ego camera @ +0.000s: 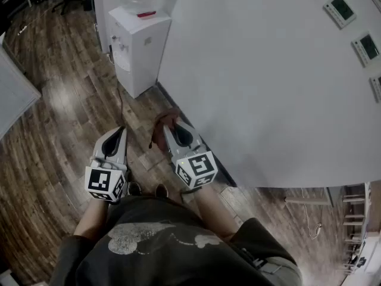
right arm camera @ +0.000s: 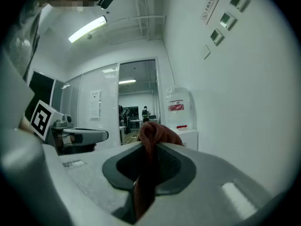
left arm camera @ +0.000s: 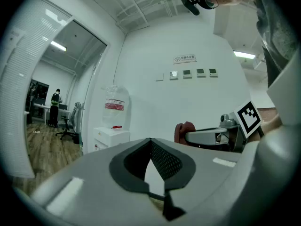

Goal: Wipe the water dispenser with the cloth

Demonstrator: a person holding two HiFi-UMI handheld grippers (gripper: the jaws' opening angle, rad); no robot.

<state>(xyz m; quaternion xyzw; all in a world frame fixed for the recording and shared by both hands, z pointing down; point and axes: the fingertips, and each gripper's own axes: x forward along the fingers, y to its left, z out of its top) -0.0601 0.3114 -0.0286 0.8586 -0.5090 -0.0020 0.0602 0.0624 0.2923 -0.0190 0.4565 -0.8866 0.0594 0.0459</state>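
A white water dispenser (ego camera: 136, 49) with a clear bottle on top stands against the wall some way ahead; it also shows as the water dispenser (left arm camera: 112, 134) and the water dispenser (right arm camera: 183, 126) in the gripper views. My right gripper (ego camera: 167, 127) is shut on a reddish-brown cloth (ego camera: 161, 126), which bunches out past the jaws as the cloth (right arm camera: 153, 135). My left gripper (ego camera: 122, 130) is shut with nothing in it, level with the right one. Both are held low in front of the person, well short of the dispenser.
A large white wall (ego camera: 262, 70) with several small panels (ego camera: 340, 9) runs along the right. The floor (ego camera: 53, 136) is dark wood. A glass partition and doorway (right arm camera: 136, 102) open to an office with people and chairs (left arm camera: 66, 126) beyond.
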